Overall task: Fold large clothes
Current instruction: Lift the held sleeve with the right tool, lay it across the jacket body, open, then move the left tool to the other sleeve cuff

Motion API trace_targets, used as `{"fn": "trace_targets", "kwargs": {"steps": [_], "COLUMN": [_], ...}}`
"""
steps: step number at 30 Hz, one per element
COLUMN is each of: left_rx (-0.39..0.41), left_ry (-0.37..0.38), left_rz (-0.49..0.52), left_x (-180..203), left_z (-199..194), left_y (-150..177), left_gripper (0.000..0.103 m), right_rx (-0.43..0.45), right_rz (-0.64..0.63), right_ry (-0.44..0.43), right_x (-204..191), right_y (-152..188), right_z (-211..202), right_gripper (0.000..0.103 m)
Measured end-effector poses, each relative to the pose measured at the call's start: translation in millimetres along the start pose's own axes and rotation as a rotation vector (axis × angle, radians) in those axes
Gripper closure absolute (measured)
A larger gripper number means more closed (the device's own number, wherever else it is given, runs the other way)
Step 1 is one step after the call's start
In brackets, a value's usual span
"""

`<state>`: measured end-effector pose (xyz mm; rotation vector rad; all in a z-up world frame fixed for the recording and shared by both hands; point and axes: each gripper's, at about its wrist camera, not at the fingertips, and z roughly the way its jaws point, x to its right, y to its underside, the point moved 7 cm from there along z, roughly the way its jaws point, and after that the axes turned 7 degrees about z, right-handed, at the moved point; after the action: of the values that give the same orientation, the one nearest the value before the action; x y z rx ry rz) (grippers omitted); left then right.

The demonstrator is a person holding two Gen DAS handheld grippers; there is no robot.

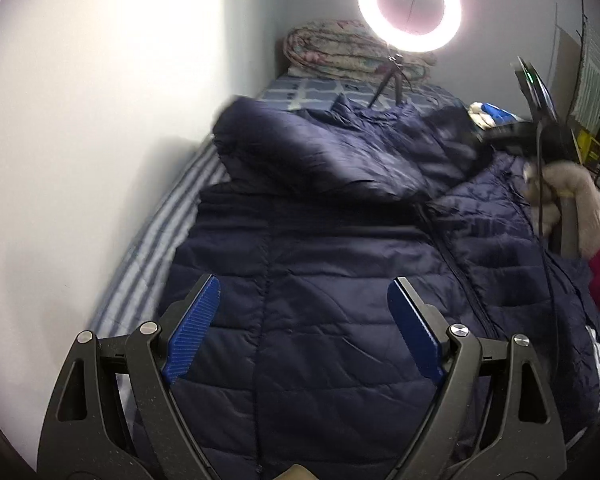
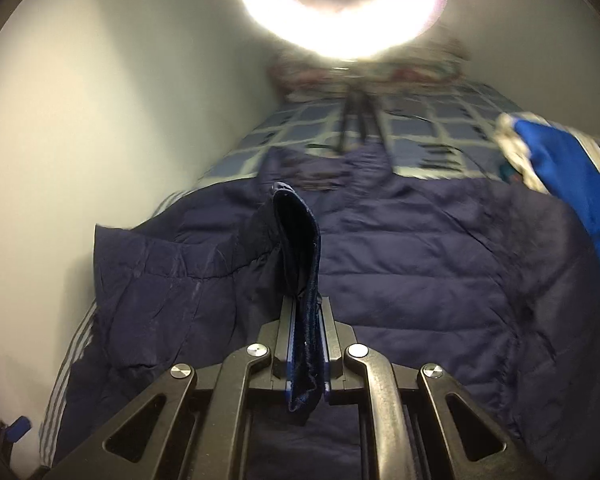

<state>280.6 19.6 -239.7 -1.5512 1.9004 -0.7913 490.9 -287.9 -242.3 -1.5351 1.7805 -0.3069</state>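
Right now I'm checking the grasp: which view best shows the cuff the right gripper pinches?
The right wrist view: the right gripper is shut on the cuff, close and central. The left wrist view shows that gripper only blurred, at the jacket's right edge.

jacket point(image 1: 320, 280) lies on bed point(image 1: 148, 248), ring light point(image 1: 410, 8) behind it.

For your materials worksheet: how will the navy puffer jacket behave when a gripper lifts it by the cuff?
The jacket is probably floppy: the cuff in the right gripper bends over. Its quilted padding suggests bulky but light. The smooth, sheeny shell may slide.
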Motion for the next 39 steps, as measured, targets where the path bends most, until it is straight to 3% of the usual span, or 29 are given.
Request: {"fn": "trace_targets", "kwargs": {"steps": [4,11,16,19,22,30,32,37,39], "left_rx": [0.002,0.019,0.039,0.064,0.093,0.153,0.163,0.231,0.224], "left_ry": [-0.003,-0.019,-0.005,0.032,0.055,0.059,0.085,0.094,0.108], "left_rz": [-0.014,0.046,0.046,0.051,0.054,0.088,0.093,0.147,0.147], "left_x": [-4,8,13,18,21,39,47,70,80], "left_z": [5,-1,-6,-11,-17,-39,-46,-65,-62], "left_y": [-6,-10,-14,-16,-20,-38,-42,-51,-51], "left_gripper": [0.015,0.015,0.015,0.015,0.015,0.015,0.015,0.015,0.015], "right_rx": [-0.027,-0.058,-0.127,-0.156,-0.141,-0.034,0.008,0.122,0.151], "right_rz": [0.1,0.077,0.058,0.044,0.035,0.009,-0.02,-0.061,-0.043], "right_ry": [0.079,0.136,0.254,0.27,0.282,0.227,0.226,0.22,0.216], "right_x": [42,57,71,75,76,58,51,41,41], "right_y": [14,12,18,21,18,5,7,30,42], "right_z": [20,41,60,64,56,-28,-60,-161,-194], "right_gripper": [0.096,0.096,0.095,0.088,0.072,0.062,0.053,0.045,0.037]}}
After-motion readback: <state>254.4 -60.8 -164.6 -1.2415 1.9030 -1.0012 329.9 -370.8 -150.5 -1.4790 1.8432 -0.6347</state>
